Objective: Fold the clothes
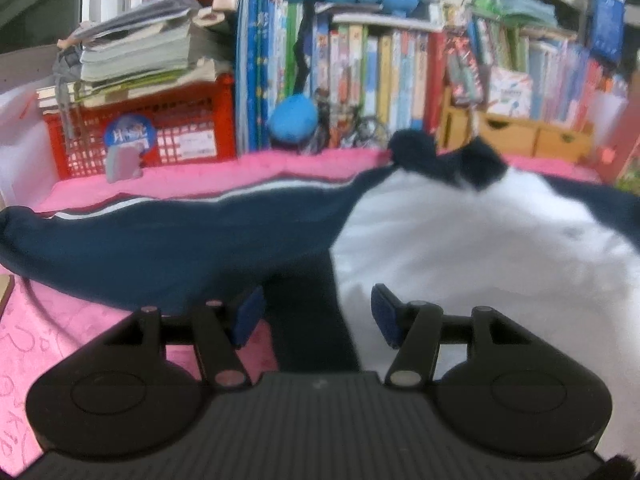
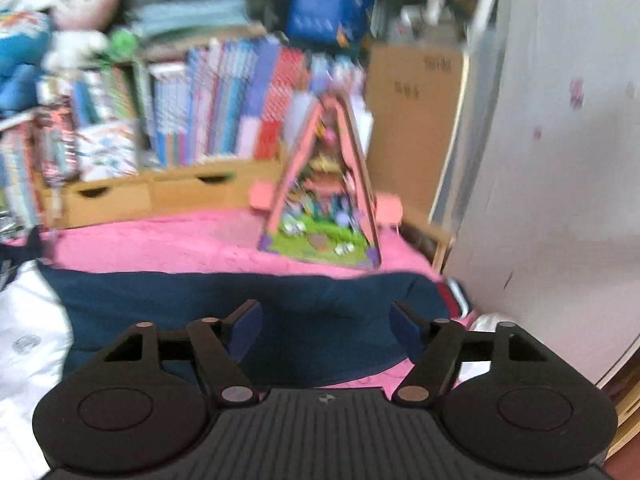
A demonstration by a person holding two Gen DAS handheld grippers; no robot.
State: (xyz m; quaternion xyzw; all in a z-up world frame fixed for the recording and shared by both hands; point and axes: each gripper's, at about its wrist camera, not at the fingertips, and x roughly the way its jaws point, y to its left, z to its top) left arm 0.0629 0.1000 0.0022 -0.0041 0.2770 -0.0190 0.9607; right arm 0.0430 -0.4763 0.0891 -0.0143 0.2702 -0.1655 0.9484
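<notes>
- A navy-and-white jacket (image 1: 460, 240) lies spread flat on a pink blanket (image 1: 200, 176), collar toward the far edge where books (image 1: 380, 76) and a red crate (image 1: 160, 132) stand.
- The left gripper (image 1: 316, 314) hovers low over the seam where the left navy sleeve (image 1: 160, 236) meets the white body, fingers spread, gripping nothing.
- The right gripper (image 2: 326, 330) hangs above the right navy sleeve (image 2: 248, 300), which reaches the blanket's right edge; its fingers are also spread wide and empty.
- A triangular pink toy house (image 2: 324, 188) stands beyond that sleeve.

Bookshelf (image 1: 380, 80) blocks rear; wall (image 2: 560, 160) blocks rt side.
</notes>
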